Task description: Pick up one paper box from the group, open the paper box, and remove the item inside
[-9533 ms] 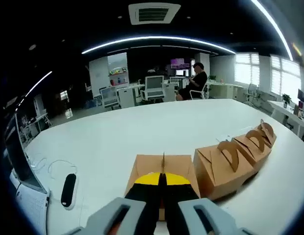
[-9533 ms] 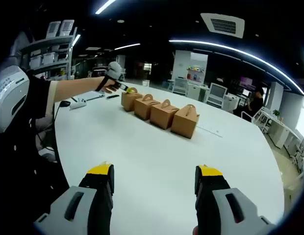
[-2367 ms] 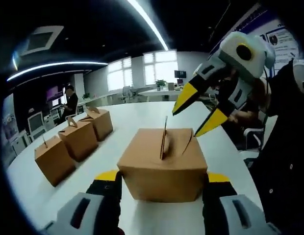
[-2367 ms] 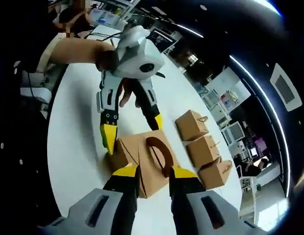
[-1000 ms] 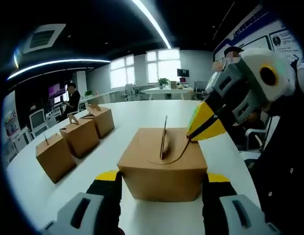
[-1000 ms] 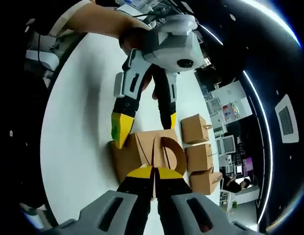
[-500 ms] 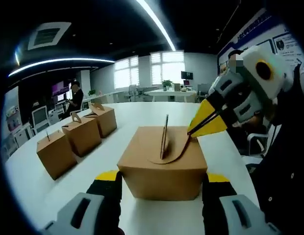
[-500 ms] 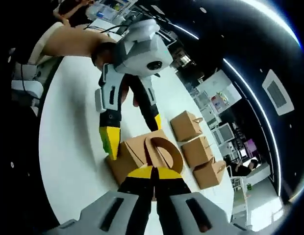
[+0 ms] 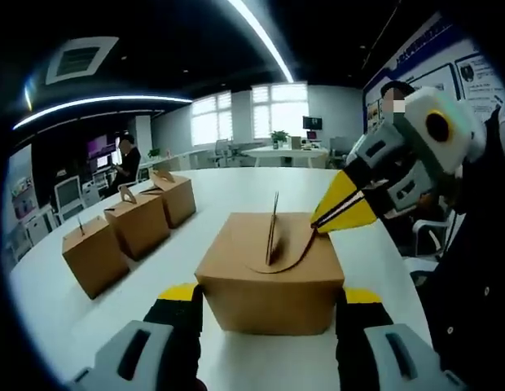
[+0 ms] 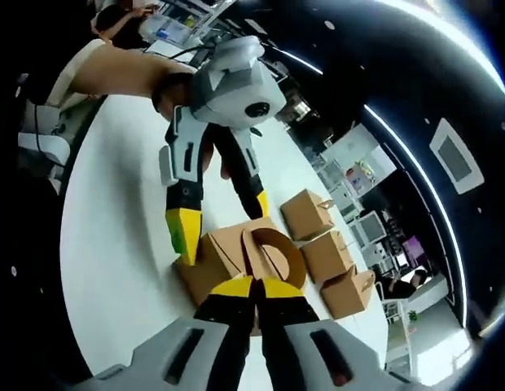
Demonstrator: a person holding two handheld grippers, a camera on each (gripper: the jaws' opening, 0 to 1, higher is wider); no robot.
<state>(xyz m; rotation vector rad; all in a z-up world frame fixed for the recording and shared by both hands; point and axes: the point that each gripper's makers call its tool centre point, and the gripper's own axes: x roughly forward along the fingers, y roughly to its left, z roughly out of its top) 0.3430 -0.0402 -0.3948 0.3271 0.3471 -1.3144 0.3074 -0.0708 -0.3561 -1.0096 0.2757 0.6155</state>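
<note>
Left gripper view: left gripper (image 9: 269, 305) is bracing the paper box (image 9: 270, 273) on the table (image 9: 114, 314) w/ jaws spread around its sides, while right gripper (image 9: 338, 213), approaching from the right, is pinching the handle flap (image 9: 292, 252) atop, jaws closed.

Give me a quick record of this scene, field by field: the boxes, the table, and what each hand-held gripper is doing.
held box: brown paper box on the white table
left hand-held gripper: jaws against opposite sides of the box
right hand-held gripper: shut on the box's handle flap
box state: one handle flap peeled outward, the other upright
other boxes: three boxes in a row, handles up
background: office, seated person
</note>
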